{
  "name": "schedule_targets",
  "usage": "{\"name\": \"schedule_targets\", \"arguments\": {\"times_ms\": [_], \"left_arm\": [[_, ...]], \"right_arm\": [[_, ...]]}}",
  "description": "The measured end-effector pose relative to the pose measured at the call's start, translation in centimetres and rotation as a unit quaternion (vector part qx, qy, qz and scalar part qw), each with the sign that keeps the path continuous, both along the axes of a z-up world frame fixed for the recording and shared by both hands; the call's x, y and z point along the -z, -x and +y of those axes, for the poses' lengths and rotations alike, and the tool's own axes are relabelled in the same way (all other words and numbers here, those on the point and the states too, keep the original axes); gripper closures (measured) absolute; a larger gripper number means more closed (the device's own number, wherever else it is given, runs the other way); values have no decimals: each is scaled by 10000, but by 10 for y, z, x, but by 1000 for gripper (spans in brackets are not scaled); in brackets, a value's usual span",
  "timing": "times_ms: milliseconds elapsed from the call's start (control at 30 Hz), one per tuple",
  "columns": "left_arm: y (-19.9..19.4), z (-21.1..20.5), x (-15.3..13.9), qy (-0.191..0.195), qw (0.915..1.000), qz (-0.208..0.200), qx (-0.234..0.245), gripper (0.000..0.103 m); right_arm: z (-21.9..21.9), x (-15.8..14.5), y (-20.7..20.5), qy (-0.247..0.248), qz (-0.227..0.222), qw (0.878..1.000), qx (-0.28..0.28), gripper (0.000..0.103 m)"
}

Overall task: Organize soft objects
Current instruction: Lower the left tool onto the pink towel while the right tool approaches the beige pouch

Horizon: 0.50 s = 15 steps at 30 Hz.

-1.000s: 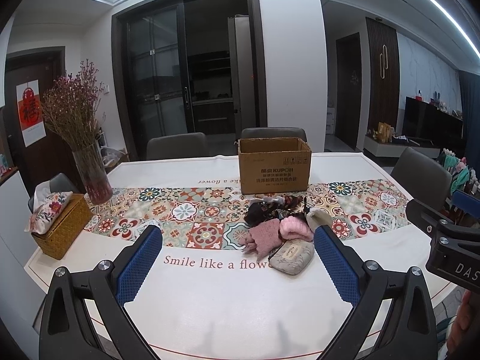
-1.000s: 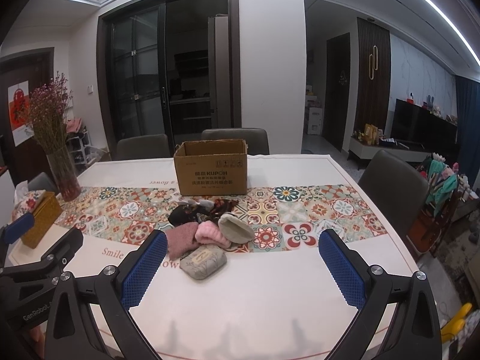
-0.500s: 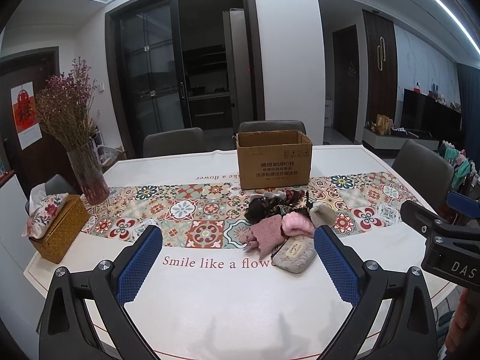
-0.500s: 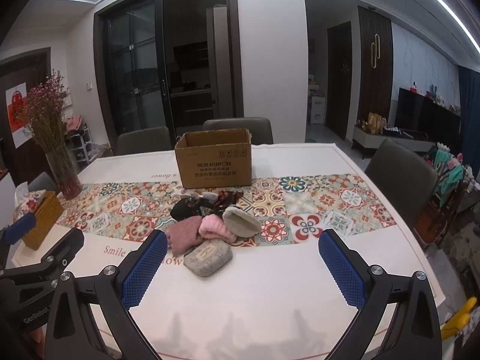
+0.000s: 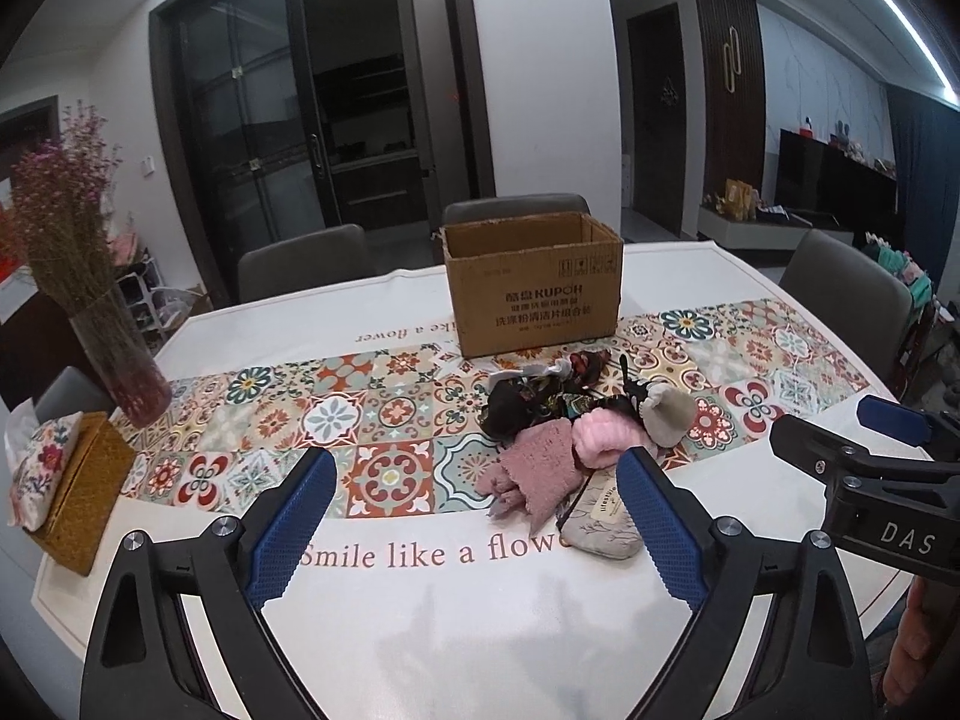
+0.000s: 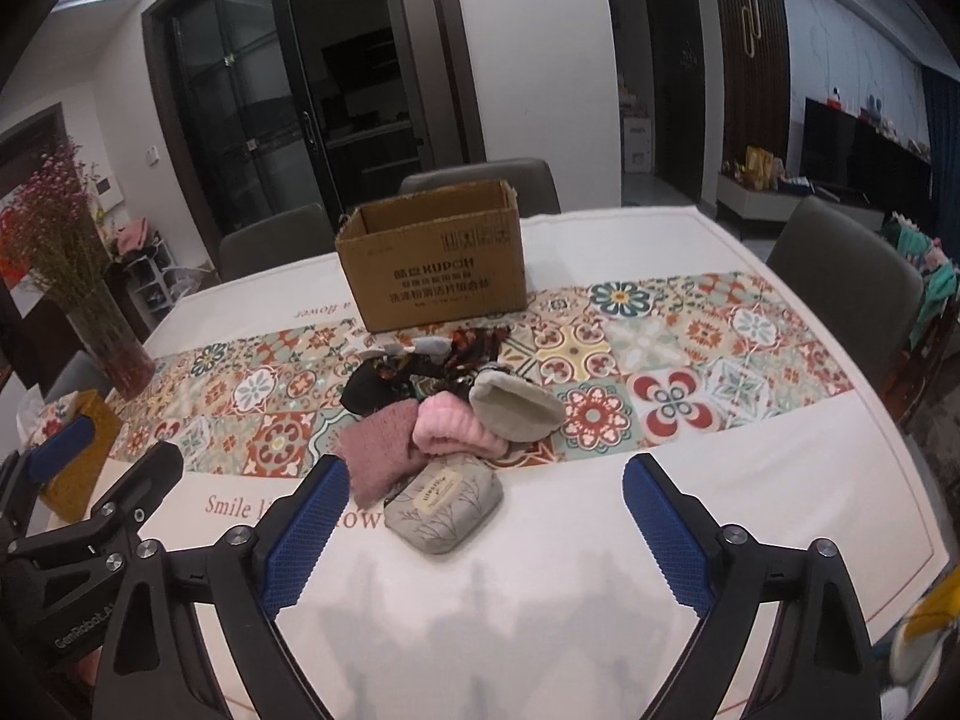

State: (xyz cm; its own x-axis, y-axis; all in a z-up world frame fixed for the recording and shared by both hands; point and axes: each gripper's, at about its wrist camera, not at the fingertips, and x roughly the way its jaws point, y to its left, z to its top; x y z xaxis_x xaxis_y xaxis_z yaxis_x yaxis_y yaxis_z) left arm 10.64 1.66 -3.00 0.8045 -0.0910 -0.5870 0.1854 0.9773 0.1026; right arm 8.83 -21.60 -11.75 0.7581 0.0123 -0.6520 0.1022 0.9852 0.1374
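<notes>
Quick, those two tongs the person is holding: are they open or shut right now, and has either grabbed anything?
Left tongs: open, jaws closing slightly, nothing between them, holding nothing.
Right tongs: open, jaws closing slightly, holding nothing; the grey pouch lies untouched on the table beyond them.

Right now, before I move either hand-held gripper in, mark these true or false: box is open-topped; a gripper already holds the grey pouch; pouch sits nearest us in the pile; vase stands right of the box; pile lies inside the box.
1. The cardboard box is open at the top. True.
2. A hand-held gripper holds the grey pouch. False: the left hand-held gripper and right hand-held gripper are both empty, jaws closing slightly on nothing.
3. The pouch is the pile's nearest item. True.
4. The vase stands right of the box. False: far left.
5. The pile of soft items lies inside the box. False: on the table, in front of it.
</notes>
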Motion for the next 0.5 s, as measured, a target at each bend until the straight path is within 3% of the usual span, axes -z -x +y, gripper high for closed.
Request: {"name": "schedule_targets", "arguments": {"times_ms": [167, 500], "left_arm": [[-35, -2, 21, -80, 9994, 212, 251, 11], [-94, -10, 73, -213, 9951, 675, 686, 16]], "right_arm": [[3, 24, -29, -128, 352, 9992, 114, 14], [3, 87, -79, -579, 1034, 9925, 291, 31]]}}
